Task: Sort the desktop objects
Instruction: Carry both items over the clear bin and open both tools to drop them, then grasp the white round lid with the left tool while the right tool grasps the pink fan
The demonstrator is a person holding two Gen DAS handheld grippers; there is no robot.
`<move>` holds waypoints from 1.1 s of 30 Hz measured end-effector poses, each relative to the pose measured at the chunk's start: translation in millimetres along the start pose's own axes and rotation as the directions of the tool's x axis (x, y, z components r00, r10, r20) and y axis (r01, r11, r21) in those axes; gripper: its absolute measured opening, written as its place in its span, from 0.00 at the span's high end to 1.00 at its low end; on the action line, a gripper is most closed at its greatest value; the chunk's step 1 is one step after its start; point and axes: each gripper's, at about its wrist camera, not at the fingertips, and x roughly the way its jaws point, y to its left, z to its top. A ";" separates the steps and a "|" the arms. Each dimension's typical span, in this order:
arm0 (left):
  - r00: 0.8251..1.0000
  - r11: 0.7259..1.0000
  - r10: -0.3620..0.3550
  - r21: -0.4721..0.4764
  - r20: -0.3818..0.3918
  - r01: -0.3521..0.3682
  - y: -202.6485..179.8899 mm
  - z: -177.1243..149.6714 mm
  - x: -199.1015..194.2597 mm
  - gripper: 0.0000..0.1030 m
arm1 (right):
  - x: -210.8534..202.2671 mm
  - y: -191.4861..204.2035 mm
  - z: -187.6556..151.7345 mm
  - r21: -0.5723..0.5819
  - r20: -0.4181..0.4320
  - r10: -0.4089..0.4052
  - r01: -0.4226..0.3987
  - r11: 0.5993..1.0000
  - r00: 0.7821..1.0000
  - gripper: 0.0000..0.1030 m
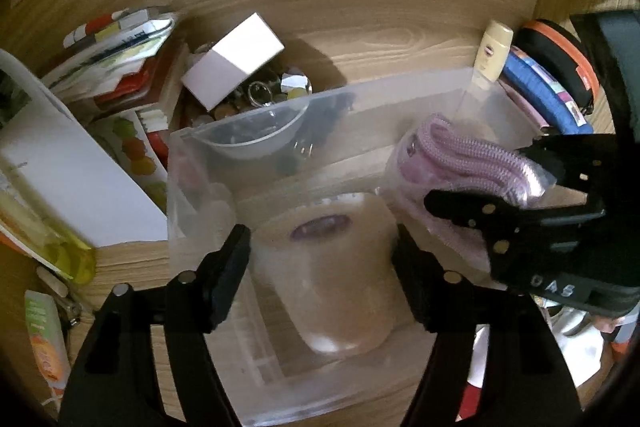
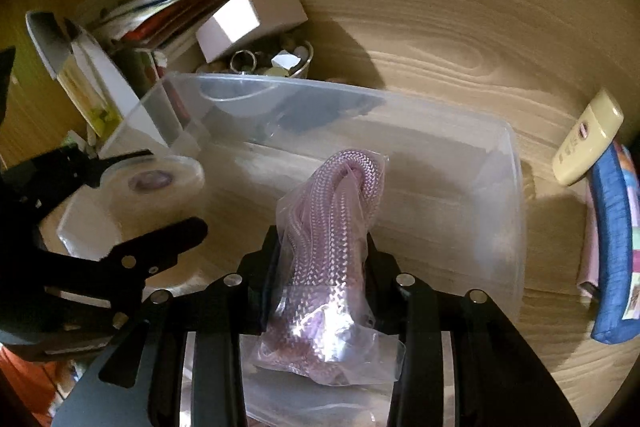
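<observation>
A clear plastic bin (image 1: 360, 95) stands on the wooden desk; it also shows in the right wrist view (image 2: 516, 187). My left gripper (image 1: 322, 263) is shut on a roll of clear tape (image 1: 332, 267) and holds it inside the bin at its left end; the roll shows in the right wrist view (image 2: 152, 183). My right gripper (image 2: 322, 251) is shut on a clear bag of pink braided cord (image 2: 336, 227) and holds it over the bin's middle. In the left wrist view the right gripper (image 1: 500, 183) and the cord bag (image 1: 472, 155) are at the right.
A bowl of small items (image 1: 276, 83) with a white box (image 1: 234, 61) on it stands behind the bin. Books and papers (image 1: 116, 67) are stacked at the left. A cream tube (image 2: 588, 143) and a blue pouch (image 2: 612, 247) lie at the right.
</observation>
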 end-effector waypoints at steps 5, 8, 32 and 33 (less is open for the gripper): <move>0.999 1.000 -0.018 -0.016 0.036 0.018 6.1 1.4 -13.3 0.20 | -4.5 10.8 -1.9 -0.047 0.006 -0.076 0.077 0.996 0.997 0.66; 0.998 1.000 -0.001 -0.021 0.065 0.003 8.2 2.7 -23.7 0.19 | -14.1 12.5 -3.3 -0.055 0.014 -0.085 0.085 0.995 0.996 0.65; 0.982 0.996 0.055 -0.075 0.181 -0.042 17.0 -38.3 -114.0 0.06 | -117.8 43.3 -59.9 -0.107 0.223 -0.170 0.197 0.974 0.960 0.27; 0.983 0.996 0.058 -0.079 0.175 -0.044 18.0 -41.5 -114.3 0.06 | -119.4 44.1 -63.9 -0.110 0.224 -0.158 0.187 0.976 0.962 0.26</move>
